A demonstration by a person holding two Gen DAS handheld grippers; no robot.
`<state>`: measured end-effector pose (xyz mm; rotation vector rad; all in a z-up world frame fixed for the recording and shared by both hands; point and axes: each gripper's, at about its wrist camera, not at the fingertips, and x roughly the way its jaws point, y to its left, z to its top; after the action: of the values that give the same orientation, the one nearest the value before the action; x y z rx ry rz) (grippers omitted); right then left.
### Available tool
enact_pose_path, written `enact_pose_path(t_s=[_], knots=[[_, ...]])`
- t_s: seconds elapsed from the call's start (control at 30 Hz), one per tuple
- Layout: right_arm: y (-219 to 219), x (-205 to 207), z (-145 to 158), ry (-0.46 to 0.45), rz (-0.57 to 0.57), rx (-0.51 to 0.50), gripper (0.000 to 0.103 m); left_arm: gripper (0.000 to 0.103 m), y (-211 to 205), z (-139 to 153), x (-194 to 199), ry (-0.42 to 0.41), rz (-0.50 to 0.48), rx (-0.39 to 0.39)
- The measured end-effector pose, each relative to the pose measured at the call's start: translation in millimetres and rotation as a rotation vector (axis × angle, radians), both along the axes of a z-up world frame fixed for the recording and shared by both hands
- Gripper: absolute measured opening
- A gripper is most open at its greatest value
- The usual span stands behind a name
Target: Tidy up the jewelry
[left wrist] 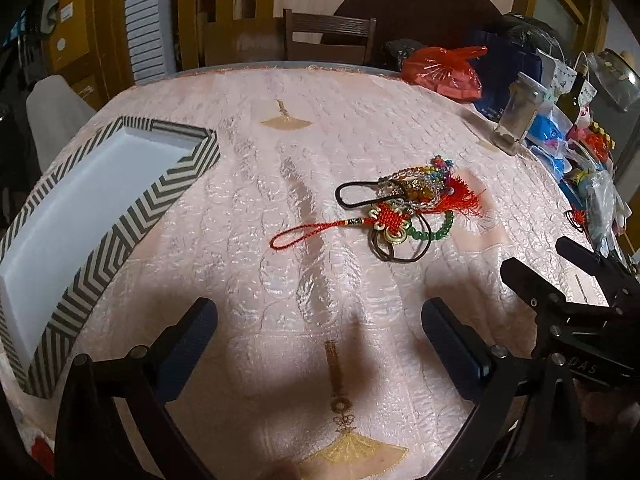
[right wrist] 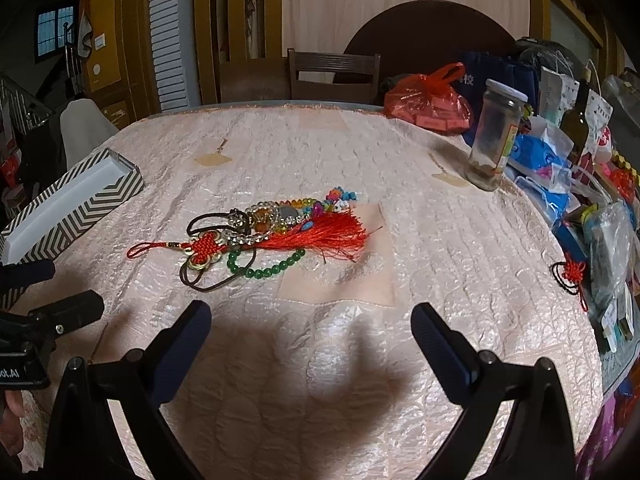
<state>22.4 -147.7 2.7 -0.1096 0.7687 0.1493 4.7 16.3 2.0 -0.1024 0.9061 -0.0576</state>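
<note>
A pile of jewelry (left wrist: 412, 200) lies on the pink tablecloth: a red knot tassel (left wrist: 390, 220), a green bead bracelet (left wrist: 442, 228), clear and coloured bead strings and dark cords. It also shows in the right wrist view (right wrist: 272, 232). A zigzag-patterned box (left wrist: 132, 220) with a white, empty inside stands at the left, also in the right wrist view (right wrist: 80, 204). My left gripper (left wrist: 320, 332) is open and empty, short of the pile. My right gripper (right wrist: 312, 340) is open and empty, short of the pile and to its right; it shows in the left wrist view (left wrist: 536, 268).
A glass jar (right wrist: 496, 136), a red plastic bag (right wrist: 428, 100), a dark bottle (right wrist: 576, 124) and blue packets crowd the table's right side. A small red knot charm (right wrist: 572, 274) lies near the right edge. A wooden chair (right wrist: 334, 74) stands behind the table.
</note>
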Motion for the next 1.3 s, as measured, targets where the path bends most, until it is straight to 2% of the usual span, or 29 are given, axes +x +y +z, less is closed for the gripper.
enact_pose_path(t_s=[0.27,0.4,1.03,1.3], knots=[[-0.6,-0.2,-0.7,0.001,0.0,-0.001,0.102,0.101,2.9,-3.6,-3.9,-0.003,0.032,0.042],[-1.7,-1.4,-0.2,-0.001,-0.002,0.002,0.102,0.101,5.4,-5.2,-2.9,0.021,0.021,-0.002],[-1.9,-5.5,1.1,-0.004,-0.001,-0.002,0.102,0.1,3.3,-6.8,-2.4,0.036,0.025,0.027],[-3.0,-7.0,1.8,-0.006,-0.002,0.0,0.102,0.1,-3.0,-9.6,4.9,0.049,0.026,0.064]])
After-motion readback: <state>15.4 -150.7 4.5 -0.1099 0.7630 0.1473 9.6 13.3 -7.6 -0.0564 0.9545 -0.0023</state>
